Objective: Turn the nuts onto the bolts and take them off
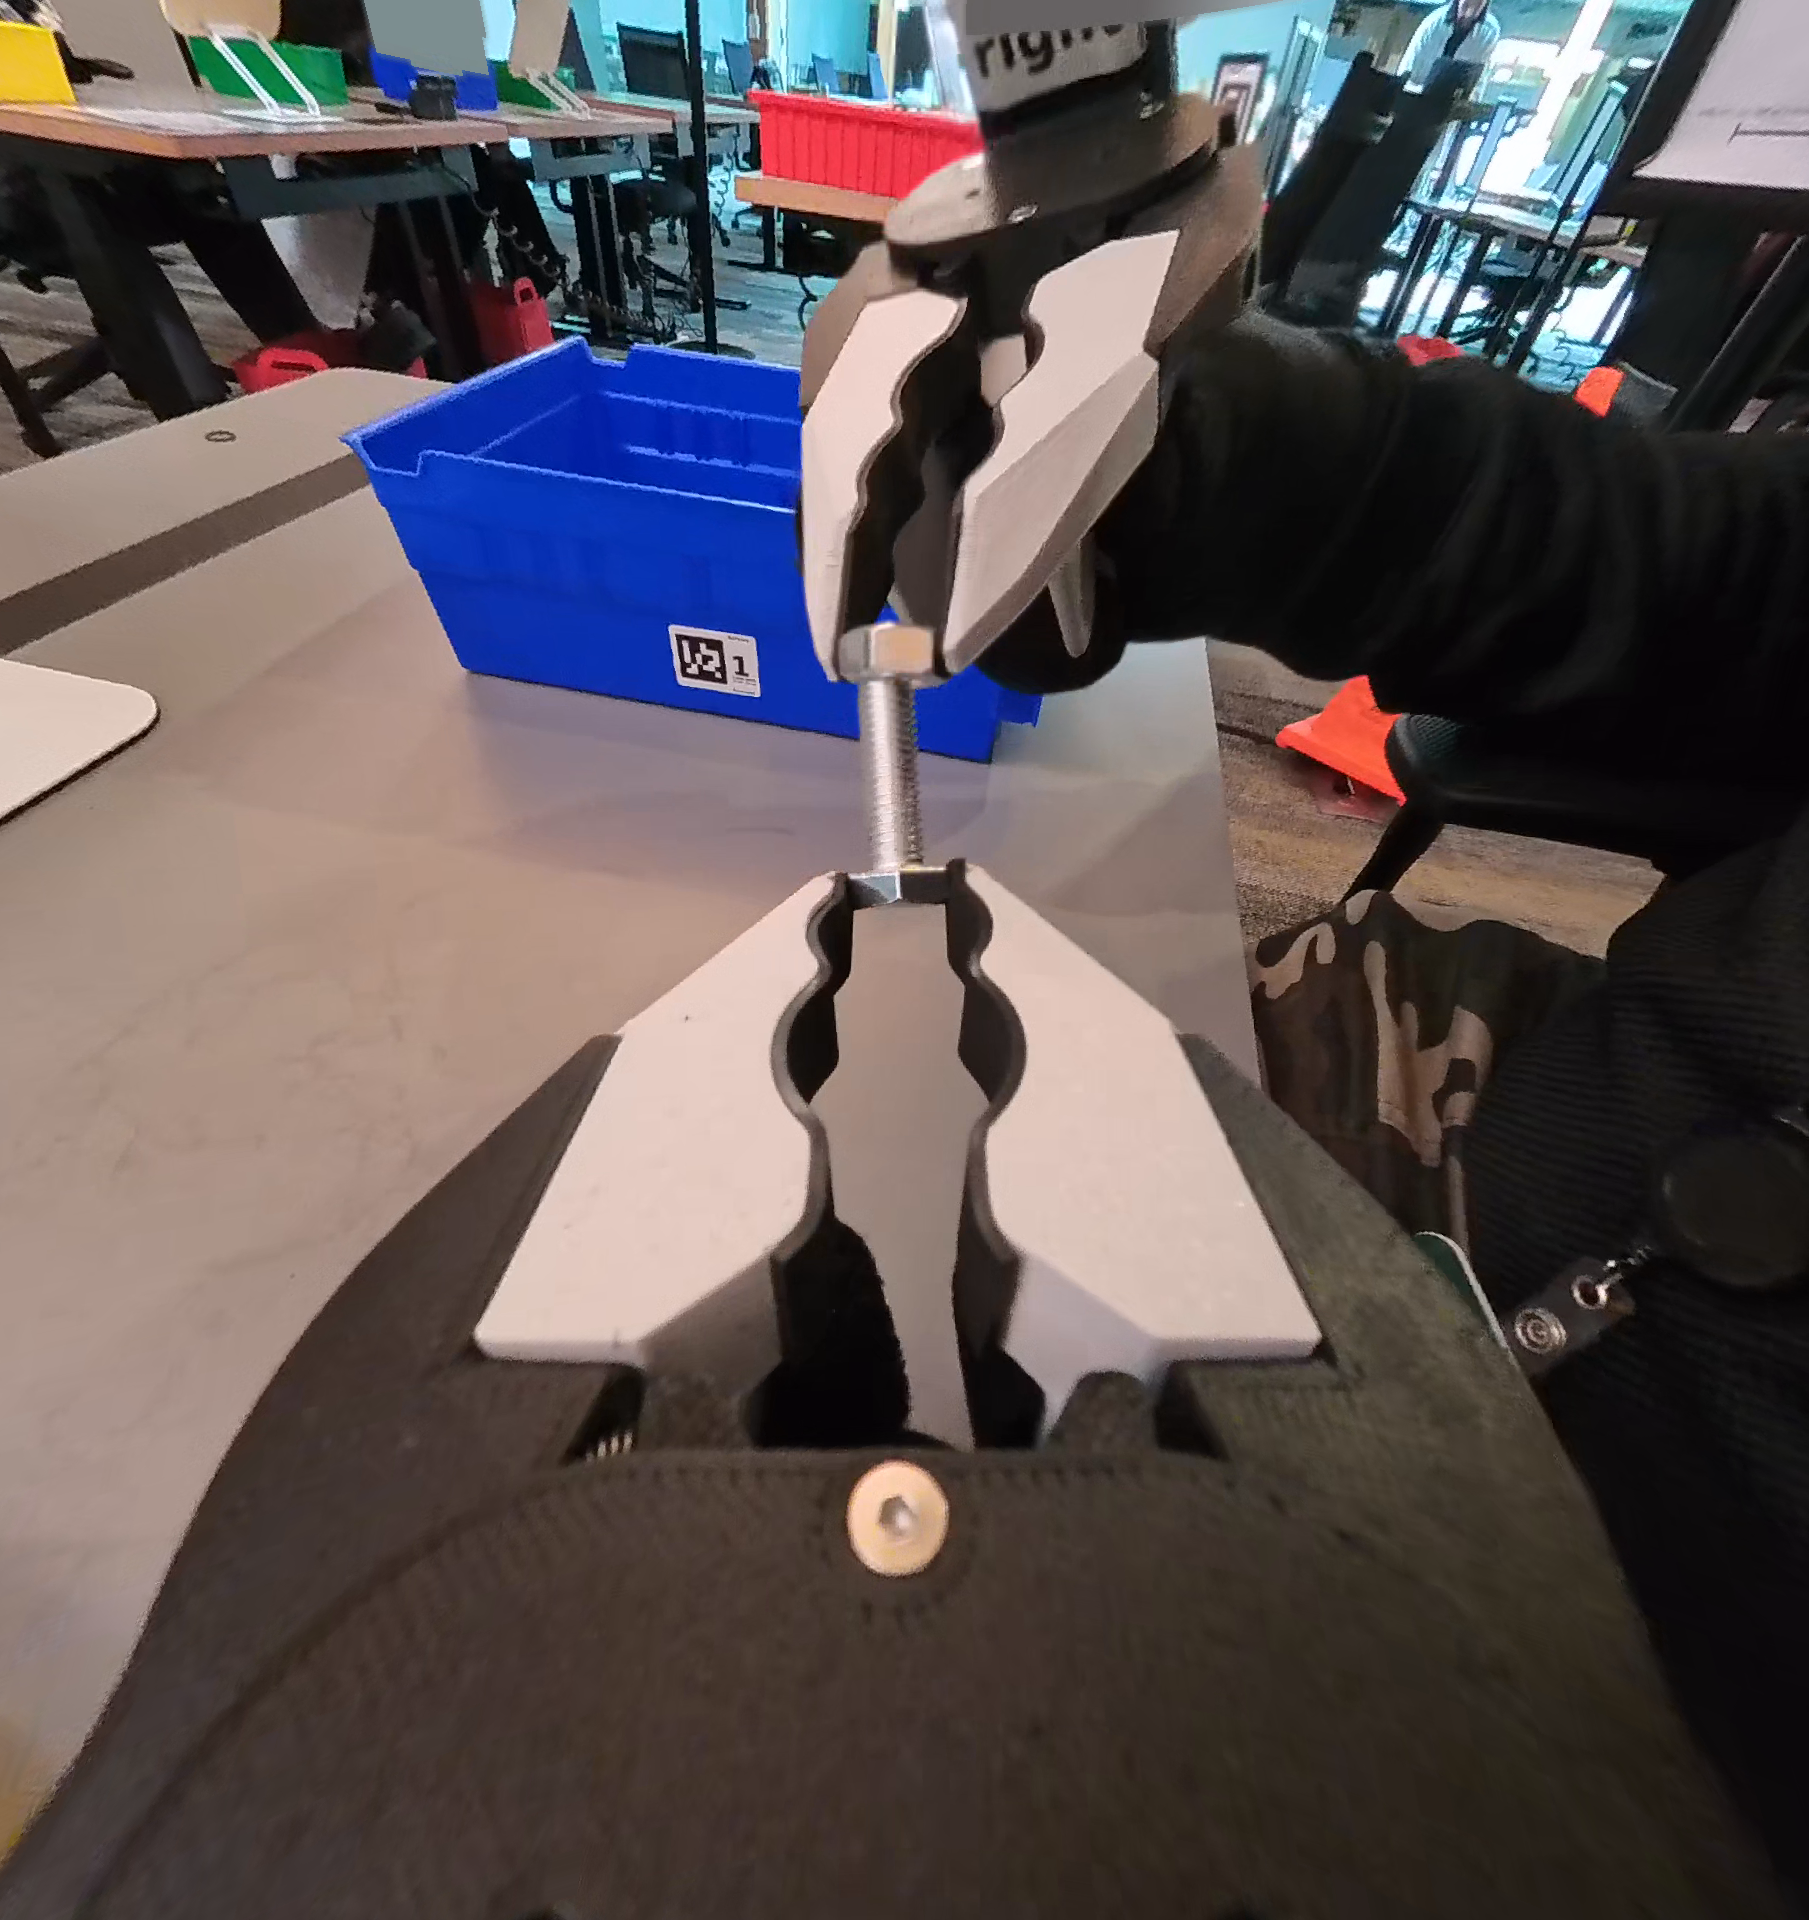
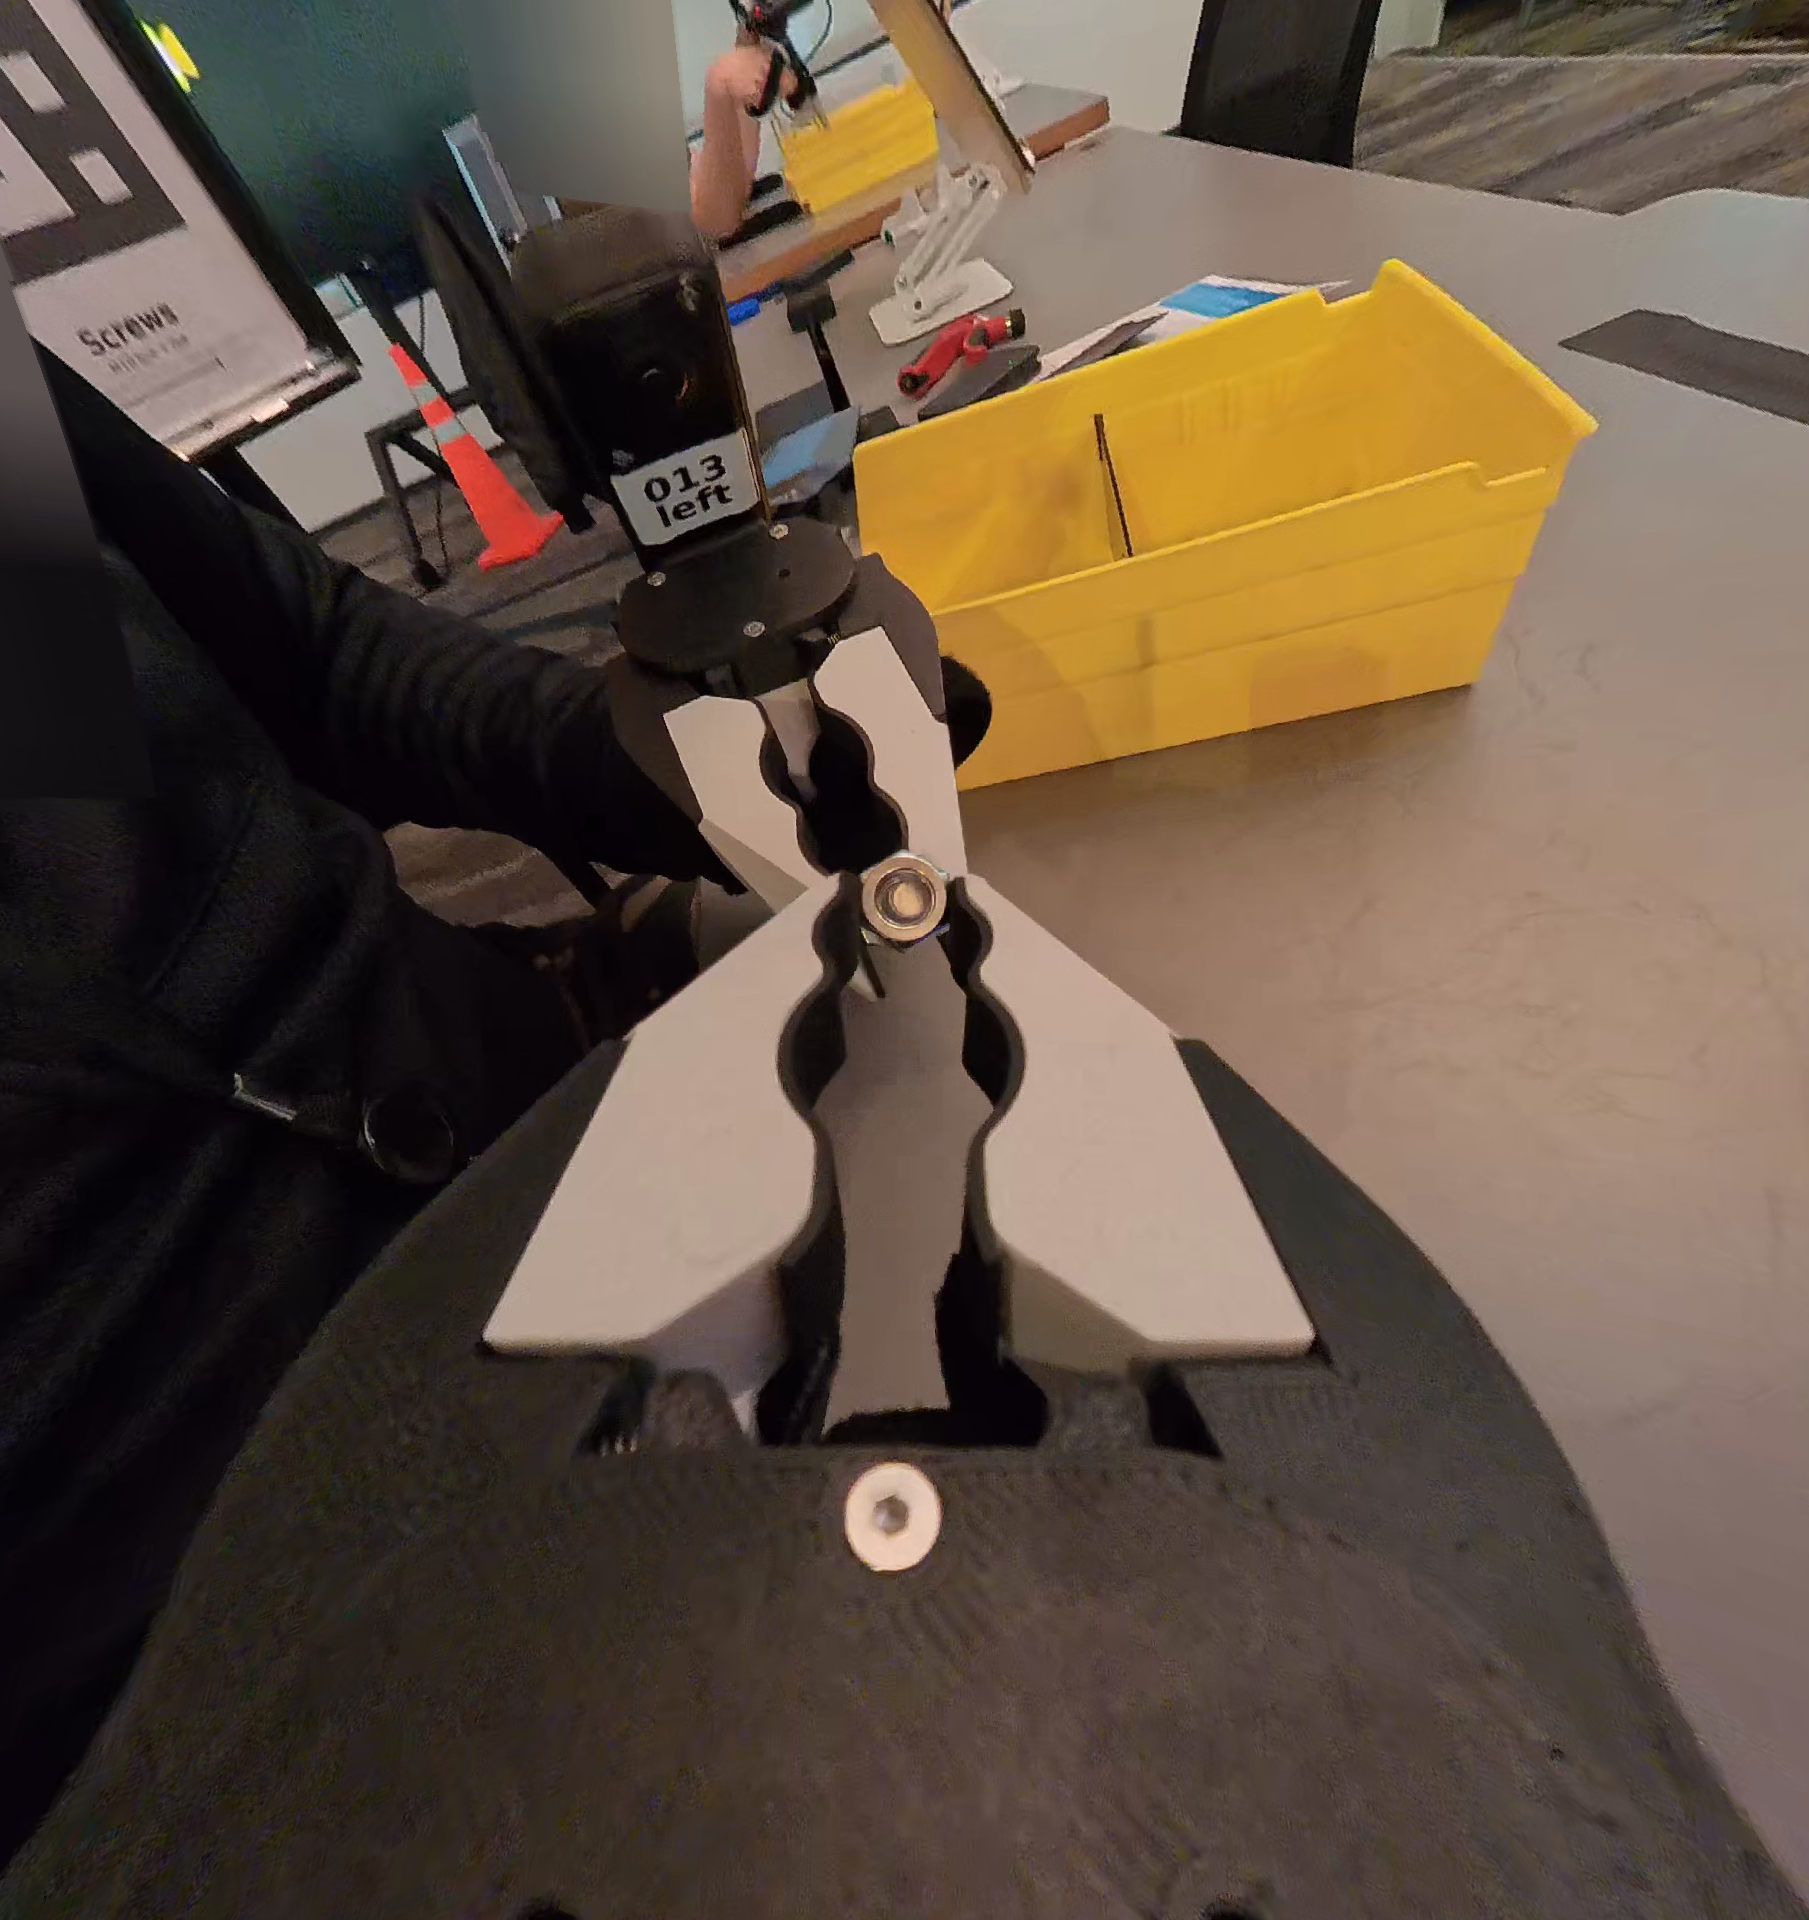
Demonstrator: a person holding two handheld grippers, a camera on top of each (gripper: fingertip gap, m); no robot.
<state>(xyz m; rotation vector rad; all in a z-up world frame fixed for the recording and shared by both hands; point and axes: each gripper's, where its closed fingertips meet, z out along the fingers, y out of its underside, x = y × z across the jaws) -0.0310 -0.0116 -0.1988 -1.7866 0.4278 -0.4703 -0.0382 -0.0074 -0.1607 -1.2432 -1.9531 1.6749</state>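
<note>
A blue bin (image 1: 609,540) stands on the grey bench (image 1: 256,935) directly behind the work point in the left wrist view. A yellow bin (image 2: 1212,582) stands on the bench beyond and to the right of the work point in the right wrist view. Neither bin touches the grippers.

The bolt (image 1: 892,769) is held in the air above the bench, near the bench's right edge. The left gripper (image 1: 902,885) is clamped on the hexagonal part at the bolt's near end. The right gripper (image 1: 887,655) comes down from above and is clamped on the nut (image 1: 887,652) at the bolt's far end. The bolt's long axis runs straight between the two gripper tips, with the threaded shank exposed between them. In the right wrist view the bolt is seen end-on, with the nut (image 2: 902,900) between the right gripper (image 2: 902,906) tips and the left gripper (image 2: 884,873) behind it.

Bare bench surface lies to the left of the bolt. To the right, the bench edge is close, and a black-sleeved arm (image 1: 1451,540) fills that side.
</note>
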